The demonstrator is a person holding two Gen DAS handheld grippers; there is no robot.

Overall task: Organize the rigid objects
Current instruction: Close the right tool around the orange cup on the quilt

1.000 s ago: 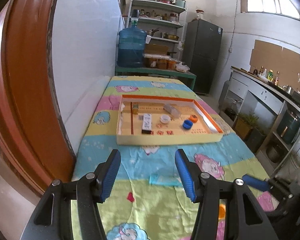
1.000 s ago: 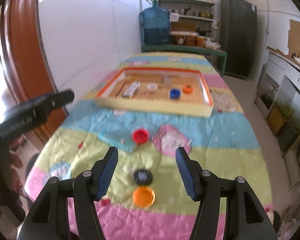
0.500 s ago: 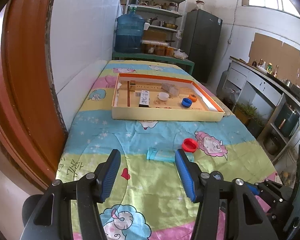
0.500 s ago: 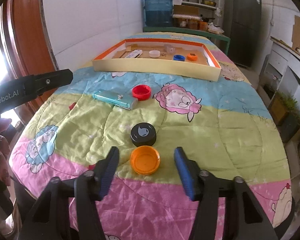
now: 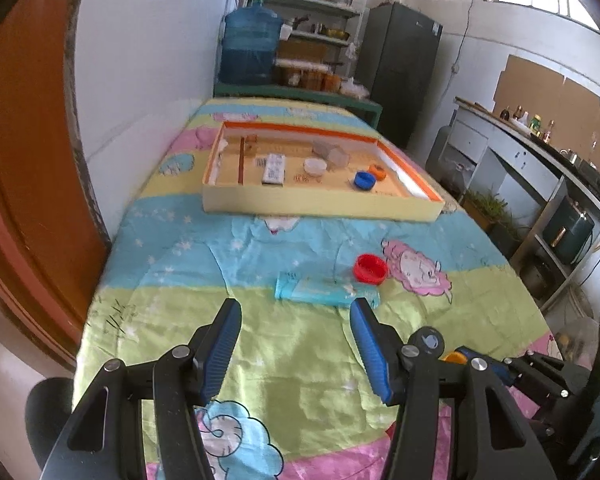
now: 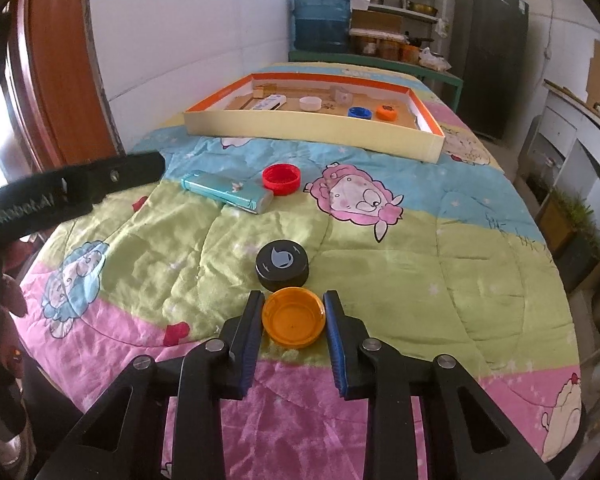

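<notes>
Since half a second ago the right gripper [image 6: 293, 312] has narrowed its fingers [image 6: 247, 330] around the orange cap [image 6: 293, 317]; both pads flank it, look to be touching its rim, cap open side up on the quilt-covered counter [image 6: 440, 280]. Left gripper [image 5: 296, 346] has stayed wide, holding nothing, hovering above the green stripe of quilt. Left to right on the quilt: teal box [image 6: 226, 192] lying flat, long axis slanted from far-left to near-right; red cap [image 6: 281, 179] just beside its right end, open side up; black cap [image 6: 282, 265] top up, touching or just short of the orange cap's far edge, so it sits directly ahead of the right fingers. Loose caps outside the tray: 3 (red, black, orange), plus 1 box. Tray [image 6: 312, 128] well beyond, long axis across the counter. Inside it, left to right: white printed box [image 6: 269, 102], white cap [image 6: 311, 103], grey block [image 6: 342, 95], blue cap [image 6: 360, 112], small orange cap [image 6: 387, 112]: 3 caps there. Wooden door frame [image 5: 28, 160] along the left; water jug [image 6: 320, 16] and fridge [image 6: 490, 52] at the far end.
</notes>
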